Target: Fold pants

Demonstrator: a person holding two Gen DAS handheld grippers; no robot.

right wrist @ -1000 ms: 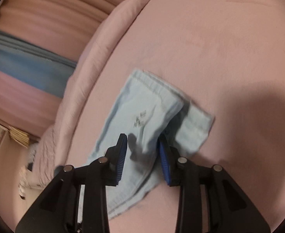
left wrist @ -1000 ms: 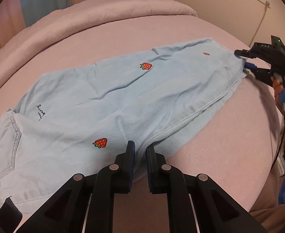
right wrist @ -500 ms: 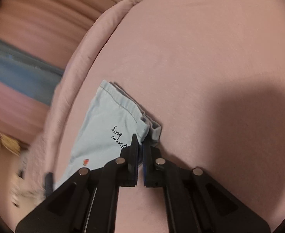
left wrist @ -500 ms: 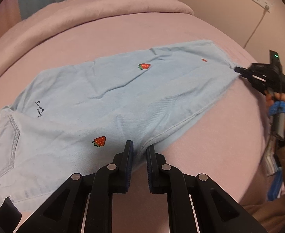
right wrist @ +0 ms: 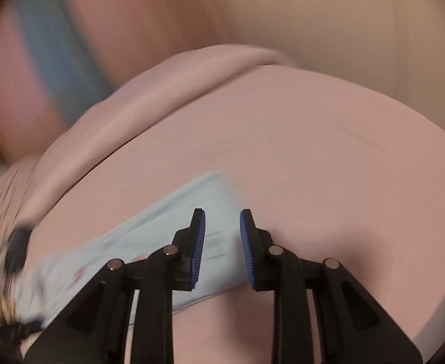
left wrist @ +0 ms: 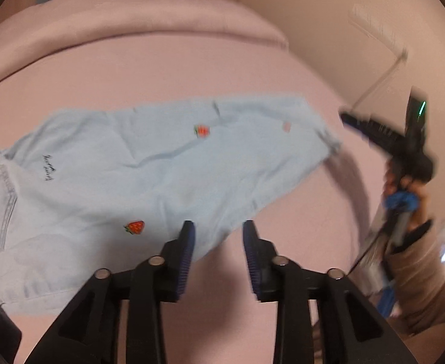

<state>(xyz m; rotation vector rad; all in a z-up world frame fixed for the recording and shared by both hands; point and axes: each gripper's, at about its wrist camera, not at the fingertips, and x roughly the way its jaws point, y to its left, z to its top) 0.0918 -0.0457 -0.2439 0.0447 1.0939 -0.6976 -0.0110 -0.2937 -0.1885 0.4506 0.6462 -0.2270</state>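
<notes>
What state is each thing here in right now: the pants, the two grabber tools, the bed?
pants: folded lengthwise, lying flat on the bed, wrinkled, not held.
left gripper: jaws opening, pads clear of the cloth.
right gripper: jaws opening, nothing pinched, above the pants' end.
bed: covered in a pink sheet.

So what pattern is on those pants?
Light blue pants with small red strawberries, clearest from the left wrist camera.

The right claw (right wrist: 222, 215) fills the lower centre of the frame, its blue pads (right wrist: 199, 242) opening above the blurred light-blue pants (right wrist: 149, 236), which lie across the pink bed (right wrist: 313, 157) toward lower left.
</notes>
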